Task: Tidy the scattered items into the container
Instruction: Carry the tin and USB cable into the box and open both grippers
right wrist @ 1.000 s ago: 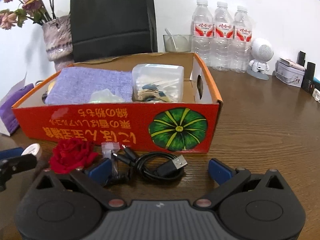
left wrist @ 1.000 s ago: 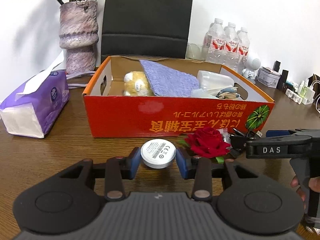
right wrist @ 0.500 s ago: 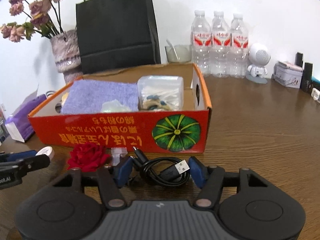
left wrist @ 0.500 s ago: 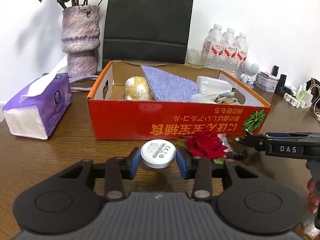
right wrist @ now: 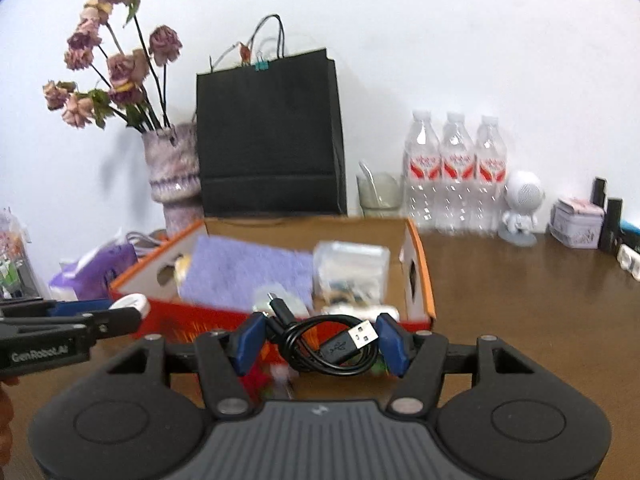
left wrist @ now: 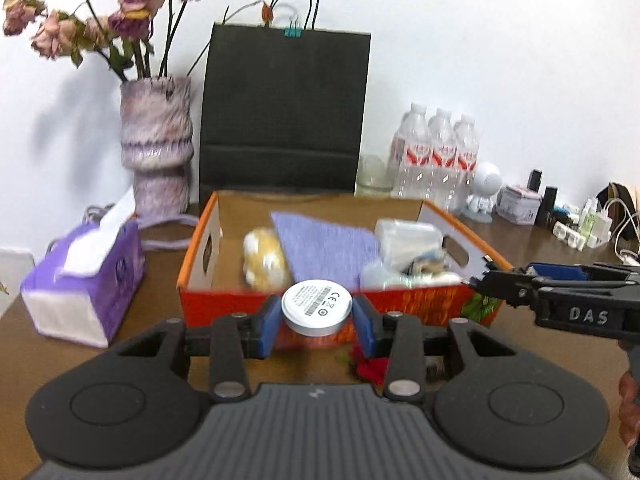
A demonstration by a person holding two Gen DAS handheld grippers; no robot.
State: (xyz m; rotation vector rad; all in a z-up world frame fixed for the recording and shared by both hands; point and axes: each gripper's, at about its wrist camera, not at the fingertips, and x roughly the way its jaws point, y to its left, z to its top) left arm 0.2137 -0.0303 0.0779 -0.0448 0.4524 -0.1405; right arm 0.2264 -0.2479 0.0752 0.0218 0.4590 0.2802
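Note:
My left gripper (left wrist: 317,320) is shut on a round white tin (left wrist: 317,307) and holds it in the air just before the front wall of the orange cardboard box (left wrist: 200,236). My right gripper (right wrist: 320,340) is shut on a coiled black USB cable (right wrist: 332,340), lifted at the box's front right (right wrist: 424,280). The box holds a purple cloth (left wrist: 324,244), a yellow plush toy (left wrist: 264,258) and a clear plastic tub (left wrist: 408,236). A red rose (left wrist: 370,366) lies on the table below the left gripper, half hidden by its fingers.
A purple tissue pack (left wrist: 86,272) lies left of the box. A vase of dried flowers (left wrist: 158,156) and a black paper bag (left wrist: 284,108) stand behind it. Water bottles (right wrist: 456,168), a glass, a small white figure and small items stand at the back right.
Both grippers rose from the table towards the box. The left carries the tin up. The right closed on the cable and lifted it. The rose stayed on the table.

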